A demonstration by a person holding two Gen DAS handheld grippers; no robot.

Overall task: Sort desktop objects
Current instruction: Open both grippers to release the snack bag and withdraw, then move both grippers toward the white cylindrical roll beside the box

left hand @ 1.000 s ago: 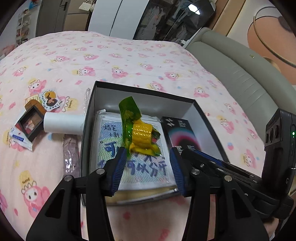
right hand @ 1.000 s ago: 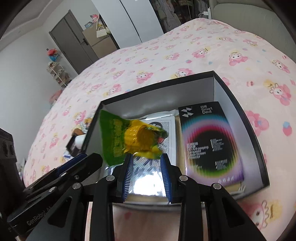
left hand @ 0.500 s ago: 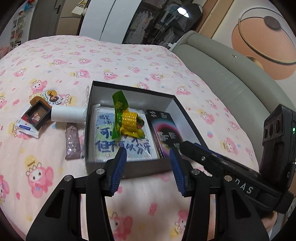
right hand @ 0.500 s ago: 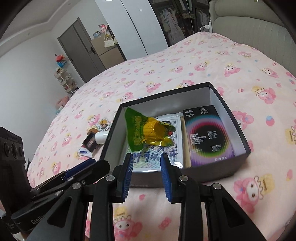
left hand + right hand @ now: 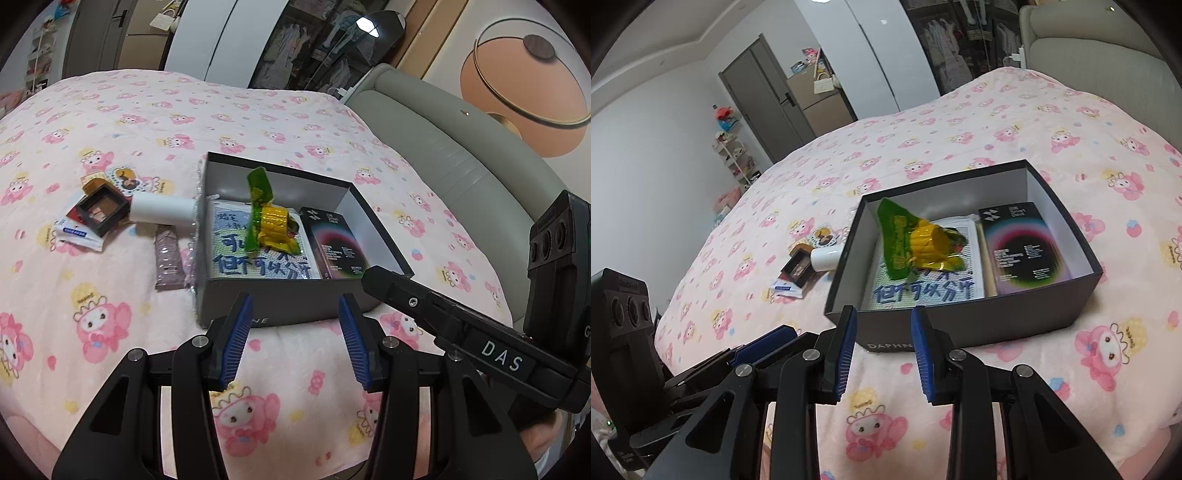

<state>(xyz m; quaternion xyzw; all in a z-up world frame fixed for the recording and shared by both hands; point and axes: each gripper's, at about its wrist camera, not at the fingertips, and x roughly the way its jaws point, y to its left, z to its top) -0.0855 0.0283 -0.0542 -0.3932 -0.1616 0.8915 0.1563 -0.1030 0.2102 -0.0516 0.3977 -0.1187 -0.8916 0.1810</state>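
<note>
Right now both grippers hang above the near edge of the bed (image 5: 122, 122), and neither holds anything. The left gripper (image 5: 295, 341) has its blue-padded fingers (image 5: 236, 341) parted with only pink bedspread and the box front showing in the gap. The right gripper (image 5: 882, 349) has its fingers (image 5: 846, 350) parted more narrowly, again with nothing between them.

From the left gripper, the dark open box (image 5: 295, 306) sits at 12 o'clock, just past the fingertips and apart from them. Inside it, a green and yellow snack packet (image 5: 269, 225) lies on top of a pale cloth with blue characters (image 5: 258, 258), which fills the left part of the box. A black carton with a pink and green swirl (image 5: 338, 243) lies flat at about 1 o'clock, along the box's right wall.

Outside the box, at 10 to 11 o'clock from the left fingers, several things lie on the bedspread. A white cylinder (image 5: 162, 210) lies on its side, one end touching the box's left wall. A small open brown case (image 5: 103, 210) sits just beside the cylinder's other end, resting over a white sachet with blue print (image 5: 77, 234). A round sticker (image 5: 127, 179) lies just behind the case. A purplish sachet (image 5: 168, 262) lies along the box's left wall, near its front corner.

In the right wrist view the box (image 5: 979, 325) stands at 12 to 1 o'clock, its near wall just past the fingertips.
</note>
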